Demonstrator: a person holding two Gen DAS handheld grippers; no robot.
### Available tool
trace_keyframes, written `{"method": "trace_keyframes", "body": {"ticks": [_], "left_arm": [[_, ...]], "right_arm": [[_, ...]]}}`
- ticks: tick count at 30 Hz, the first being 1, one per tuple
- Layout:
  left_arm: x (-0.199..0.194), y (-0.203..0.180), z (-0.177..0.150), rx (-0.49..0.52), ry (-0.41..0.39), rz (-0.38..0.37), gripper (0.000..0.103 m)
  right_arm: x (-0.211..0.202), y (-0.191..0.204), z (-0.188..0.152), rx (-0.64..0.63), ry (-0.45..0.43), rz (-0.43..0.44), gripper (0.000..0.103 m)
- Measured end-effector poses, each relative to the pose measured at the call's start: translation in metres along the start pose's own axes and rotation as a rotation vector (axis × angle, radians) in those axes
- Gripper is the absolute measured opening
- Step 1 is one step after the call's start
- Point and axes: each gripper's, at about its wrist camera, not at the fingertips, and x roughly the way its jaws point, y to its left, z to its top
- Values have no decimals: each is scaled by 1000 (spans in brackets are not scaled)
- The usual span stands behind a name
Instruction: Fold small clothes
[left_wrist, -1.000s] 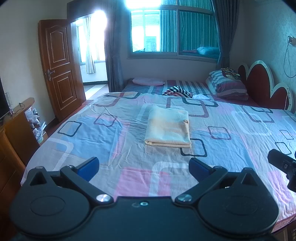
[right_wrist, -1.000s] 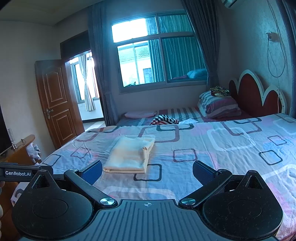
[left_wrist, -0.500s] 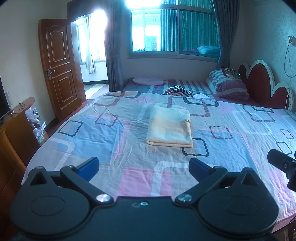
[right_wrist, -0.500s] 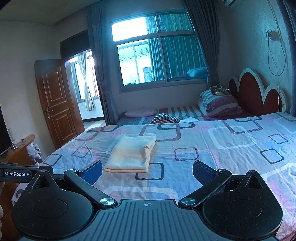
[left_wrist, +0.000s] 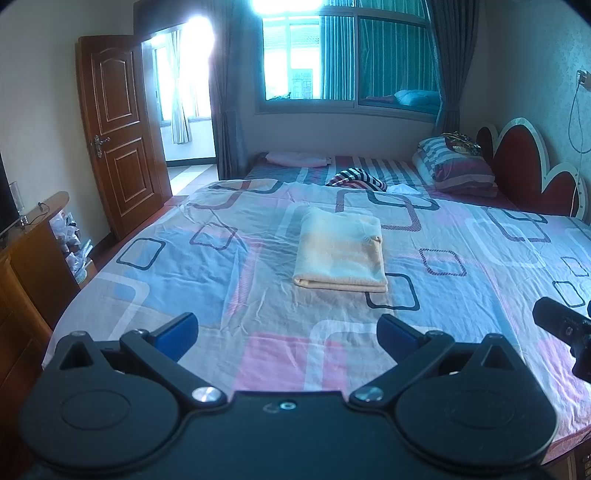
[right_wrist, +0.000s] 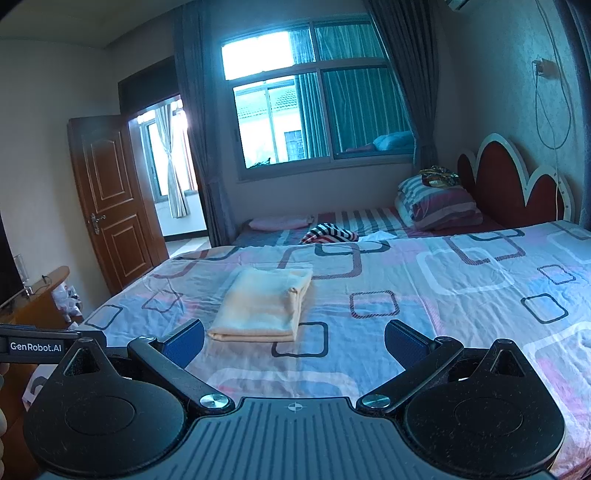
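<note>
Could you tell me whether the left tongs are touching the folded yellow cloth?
Apart: the left wrist view shows bare bedsheet between the tongs and the cloth.

Soft cloth garment (left_wrist: 341, 251), glossy wooden door (left_wrist: 118, 136)

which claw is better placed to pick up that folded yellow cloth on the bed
Left, probably. The left claw points straight at the folded yellow cloth; for the right claw it lies off toward its left finger. Both are open and empty.
</note>
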Motion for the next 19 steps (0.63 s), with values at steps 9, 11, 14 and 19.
{"method": "trace_keyframes", "body": {"ticks": [9,11,14,19], "left_arm": [[5,2,-3,11,1,-16,102],[9,2,-7,23,-5,-51,102],[14,2,-14,8,-21,-102,101],[43,-3,-12,19,8,-143,103]], "right_arm": [[7,0,-1,0,13,5,103],[9,0,-2,0,17,6,103],[12,-1,-3,2,26,2,103],[23,-9,-8,15,56,-22,103]]}}
